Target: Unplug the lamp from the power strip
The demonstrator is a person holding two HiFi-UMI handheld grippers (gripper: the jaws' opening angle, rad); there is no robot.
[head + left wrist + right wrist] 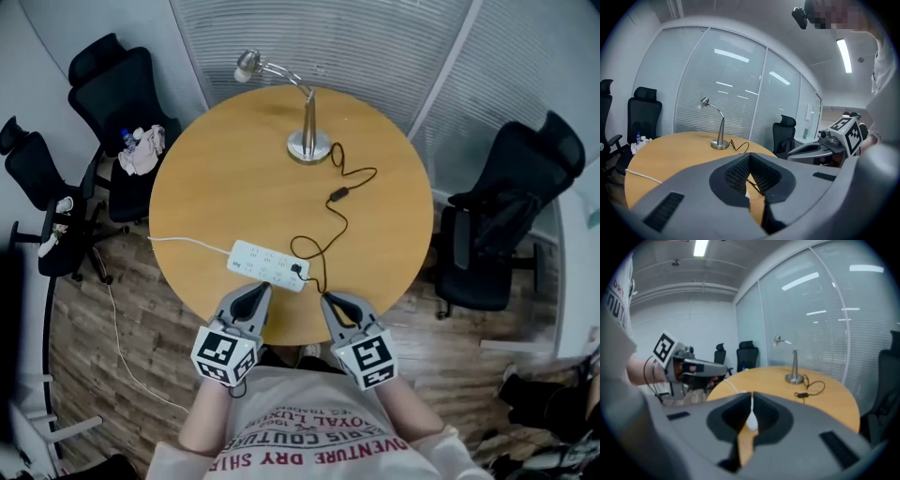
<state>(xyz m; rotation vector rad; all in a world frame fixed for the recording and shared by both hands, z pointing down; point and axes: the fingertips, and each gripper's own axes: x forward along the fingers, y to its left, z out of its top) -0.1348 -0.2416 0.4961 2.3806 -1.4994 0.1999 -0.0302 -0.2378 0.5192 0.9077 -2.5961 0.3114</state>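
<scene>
A white power strip (270, 264) lies near the front edge of the round wooden table (216, 178). A black plug (298, 270) sits in its right end. Its black cord (339, 194) snakes back to the silver desk lamp (307, 141) at the far side. My left gripper (253, 298) hovers just in front of the strip, shut and empty. My right gripper (333, 305) is beside it near the plug, also shut with nothing held. In the left gripper view the lamp (719, 136) stands beyond my closed left gripper (750, 157). In the right gripper view the lamp (793, 366) is beyond my right gripper (751, 397).
The strip's white cable (183, 242) runs off the table's left edge to the floor. Black office chairs stand at the left (117, 89) and right (506, 216). One left chair holds clutter (141, 150). A glass wall with blinds is behind the table.
</scene>
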